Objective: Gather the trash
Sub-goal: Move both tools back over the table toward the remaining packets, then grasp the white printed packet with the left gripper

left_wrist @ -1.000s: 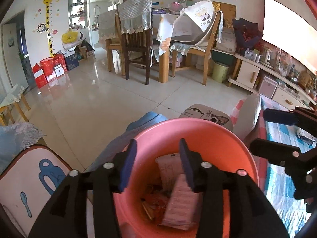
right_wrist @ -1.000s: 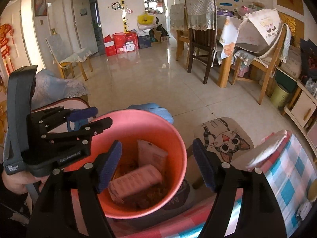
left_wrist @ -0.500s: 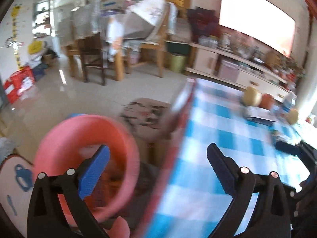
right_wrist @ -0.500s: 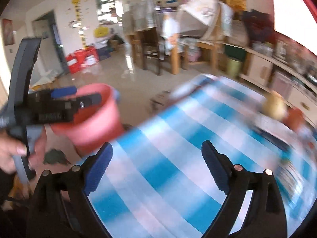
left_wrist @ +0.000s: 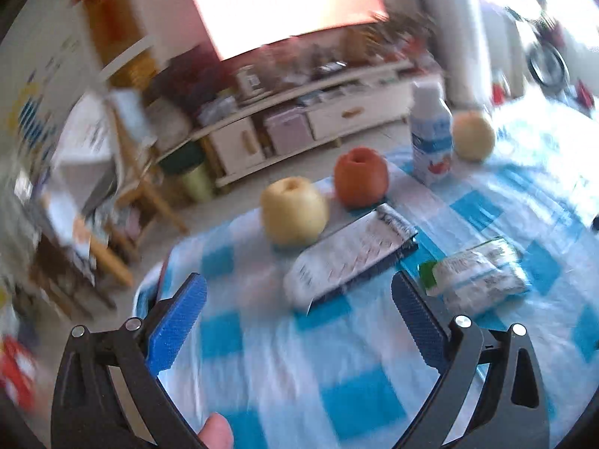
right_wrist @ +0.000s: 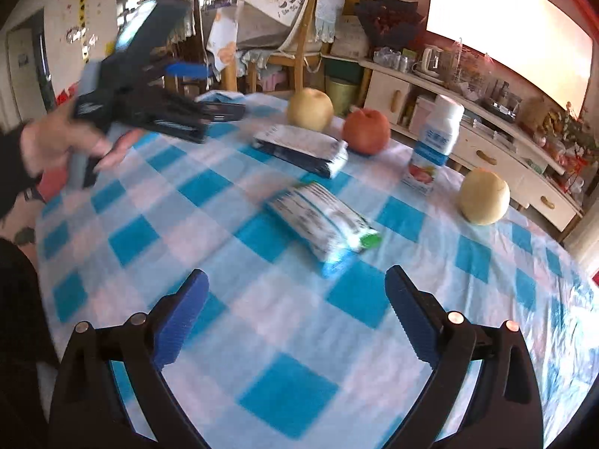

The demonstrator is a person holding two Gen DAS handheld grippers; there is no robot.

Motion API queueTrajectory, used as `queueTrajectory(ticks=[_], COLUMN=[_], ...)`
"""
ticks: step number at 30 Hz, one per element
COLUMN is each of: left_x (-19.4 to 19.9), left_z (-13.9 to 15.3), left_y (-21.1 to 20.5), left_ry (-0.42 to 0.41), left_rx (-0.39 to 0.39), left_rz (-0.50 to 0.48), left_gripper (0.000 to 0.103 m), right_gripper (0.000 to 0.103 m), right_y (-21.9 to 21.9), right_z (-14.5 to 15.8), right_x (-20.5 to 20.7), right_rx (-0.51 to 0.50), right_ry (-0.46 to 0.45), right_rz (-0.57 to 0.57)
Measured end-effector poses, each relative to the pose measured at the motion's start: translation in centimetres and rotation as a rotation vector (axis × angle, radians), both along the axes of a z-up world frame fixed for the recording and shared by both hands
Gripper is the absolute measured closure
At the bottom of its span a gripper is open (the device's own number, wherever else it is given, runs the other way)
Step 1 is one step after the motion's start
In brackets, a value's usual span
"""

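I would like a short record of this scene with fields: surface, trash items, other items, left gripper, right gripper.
surface: table with blue and white checked cloth
trash items: dark-edged wrapper; white wrapper with green end
other items: two yellow pears; red apple; white bottle
left gripper: open, empty, over the cloth
right gripper: open, empty, jaws just opened further
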State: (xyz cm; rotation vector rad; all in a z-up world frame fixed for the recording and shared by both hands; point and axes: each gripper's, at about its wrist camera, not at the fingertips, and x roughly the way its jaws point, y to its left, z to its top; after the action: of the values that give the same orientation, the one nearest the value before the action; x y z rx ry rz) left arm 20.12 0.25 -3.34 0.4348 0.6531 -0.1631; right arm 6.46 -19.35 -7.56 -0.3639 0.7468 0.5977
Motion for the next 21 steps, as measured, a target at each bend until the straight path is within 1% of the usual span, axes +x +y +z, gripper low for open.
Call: queueTrajectory(ticks=[2, 4, 6, 7, 10, 12, 13, 14, 16, 18, 19, 21], left_x=[2.3, 3.8, 4.6, 5.1, 5.8, 7.1, 7.5, 8.1, 8.4, 8.7, 8.8, 8.9], left_z=[-0.9, -1.7, -2.4, -2.7, -3.3, -3.5, -3.6, -3.8, -4.3, -5.1, -5.2, -5.8], left_y=[-1.6, -2.4, -2.8, -3.2, -3.8, -3.4, -3.3, -2.8, -2.1, -1.6, -1.7, -2.5], left_ry=[0.015, 0.039, 0.083, 0.107, 0.121, 0.180, 0.198, 0.211, 0.233, 0.279, 0.284, 0.268], left_rx=[0.038, 0.049, 0.059, 0.065, 0.083, 0.021, -0.003, -0.049, -0.117, -0.214, -0.228, -0.206], left_rz=[-0.060, -0.119, -0.168, -0.209, -0.259, -0.261, -0.250, -0.227, -0.193, -0.163, -0.160, -0.141], left_gripper=[0.005, 0.005, 0.005, 0.005, 0.005, 0.005, 0.005, 0.005, 0.005, 0.005, 0.005, 0.005], right_gripper=[0.007, 0.007, 0.007, 0.007, 0.007, 0.007, 0.007, 0.007, 0.007, 0.007, 0.007, 0.007], right_y=[-0.1, 0.2, 0.4, 0.3, 0.1, -0.2, -0.4, -0.5, -0.7, -1.0, -1.1, -1.2], right_z=[-0.6, -0.8, -1.2, -1.3, -1.5, -1.5, -1.5, -1.4, -1.2, -1.0, -0.9, -0.8], right_x=[1.2, 2.0, 3.1, 3.7, 4.7, 5.0, 5.0, 5.0, 5.0, 5.1, 5.2, 5.2], right_rx=[-0.011, -0.016, -0.010, 0.000, 0.032, 0.042, 0.044, 0.046, 0.059, 0.084, 0.093, 0.101], right_ry=[0.005, 0.012, 0.016, 0.020, 0.035, 0.044, 0.048, 0.048, 0.050, 0.061, 0.065, 0.064], right_rz=[0.029, 0.045, 0.057, 0.060, 0.060, 0.054, 0.050, 0.048, 0.043, 0.033, 0.029, 0.023])
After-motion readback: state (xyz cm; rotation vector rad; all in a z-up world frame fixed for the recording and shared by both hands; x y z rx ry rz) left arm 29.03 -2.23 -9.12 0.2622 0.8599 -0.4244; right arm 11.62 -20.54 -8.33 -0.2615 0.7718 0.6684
